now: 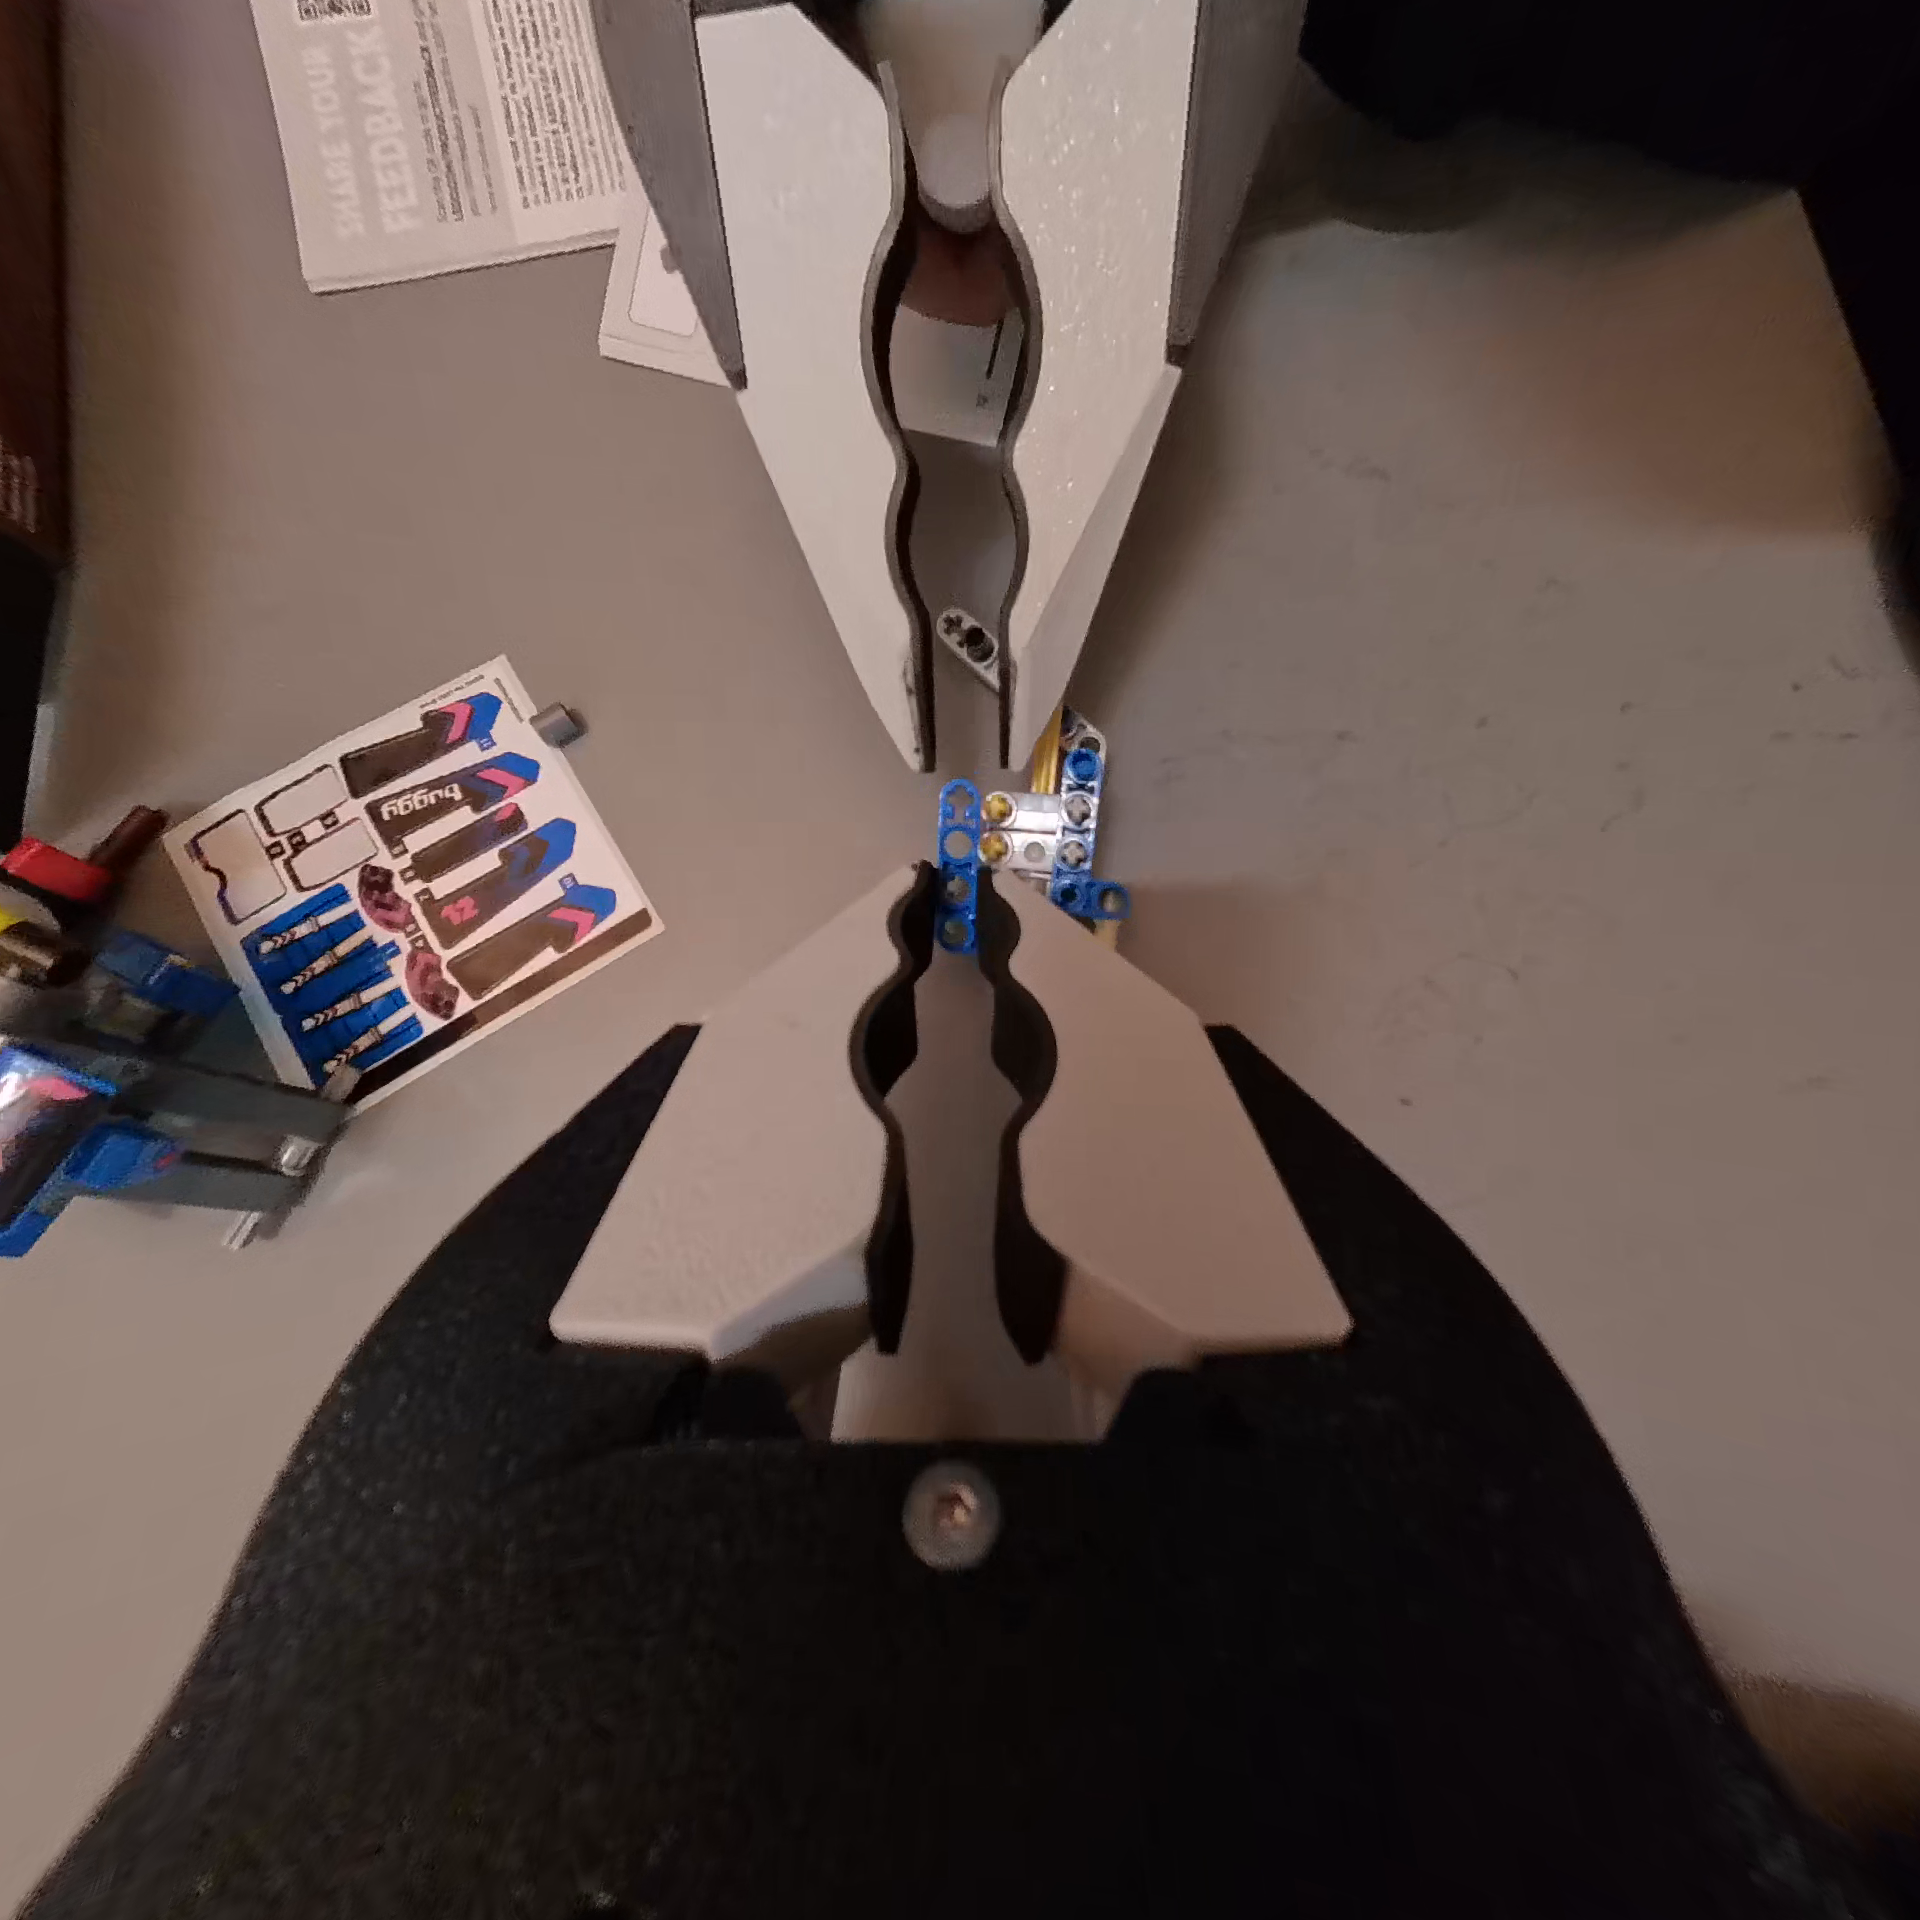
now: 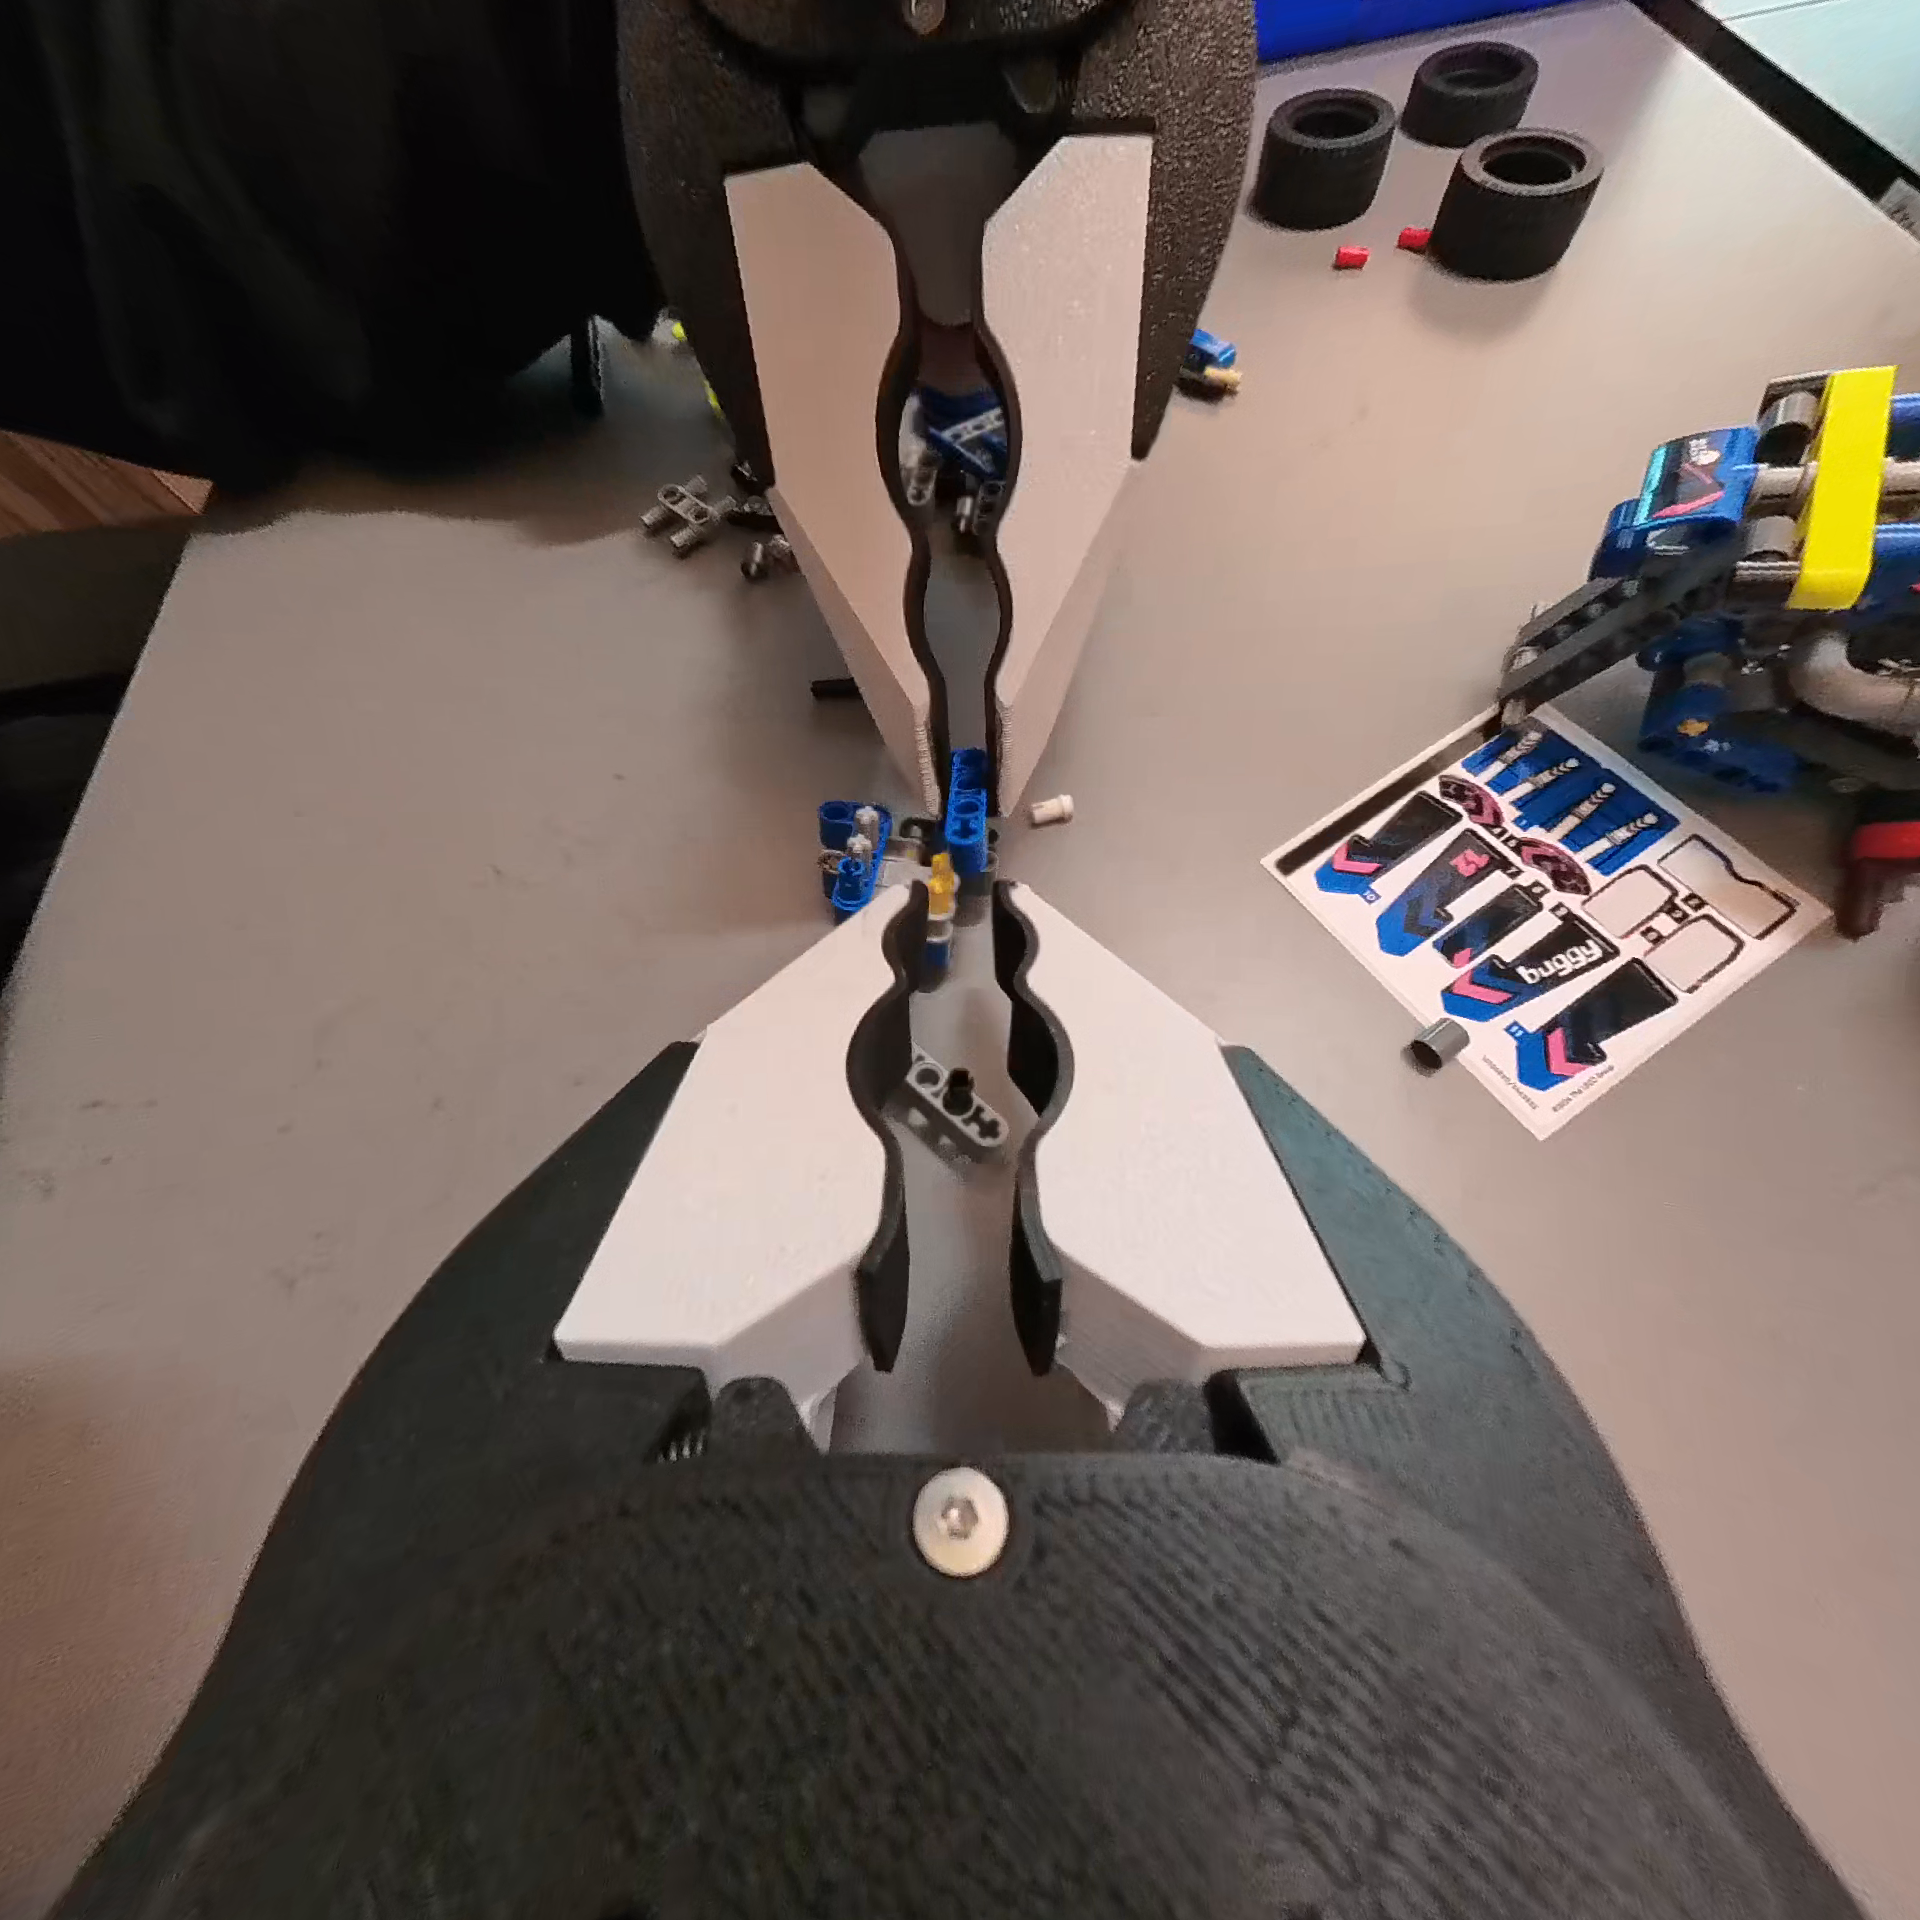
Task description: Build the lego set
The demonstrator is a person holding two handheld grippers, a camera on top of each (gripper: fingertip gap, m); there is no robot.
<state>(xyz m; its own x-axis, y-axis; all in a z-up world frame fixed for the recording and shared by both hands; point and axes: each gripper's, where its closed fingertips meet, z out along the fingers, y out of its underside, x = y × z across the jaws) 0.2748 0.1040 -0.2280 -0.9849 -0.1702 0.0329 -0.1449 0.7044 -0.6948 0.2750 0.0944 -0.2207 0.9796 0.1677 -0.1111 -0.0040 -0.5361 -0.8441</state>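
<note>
Your left hand-held gripper (image 1: pixel 957 896) is clamped on a blue beam (image 1: pixel 958 871) of the small lego assembly (image 1: pixel 1029 847), which sits low over the grey table (image 1: pixel 1455 727). In the left wrist view your right hand-held gripper (image 1: pixel 964 767) points straight at it, tips just short of the assembly and slightly parted with nothing between them. A grey liftarm (image 1: pixel 971 642) lies on the table under those tips. To the left you have a sticker sheet (image 1: pixel 416 894), a grey bush (image 1: pixel 559 722) at its top corner, the half-built buggy (image 1: pixel 135 1122) at the frame edge, and leaflets (image 1: pixel 436 135) farther off. The table to the right is open up to a dark edge.

In the right wrist view your right gripper (image 2: pixel 961 902) stands narrowly open at the assembly (image 2: pixel 914 862); the liftarm (image 2: pixel 951 1103) lies between its fingers (image 2: pixel 769 1122). The left gripper (image 2: pixel 964 769) faces you, pinching the blue beam (image 2: pixel 966 805). Tyres (image 2: pixel 1423 145), red bits (image 2: pixel 1351 256), the sticker sheet (image 2: pixel 1538 914) and buggy (image 2: pixel 1766 582) crowd your right; loose pins (image 2: pixel 717 520) lie beyond. The left side runs bare to the table's edge.
</note>
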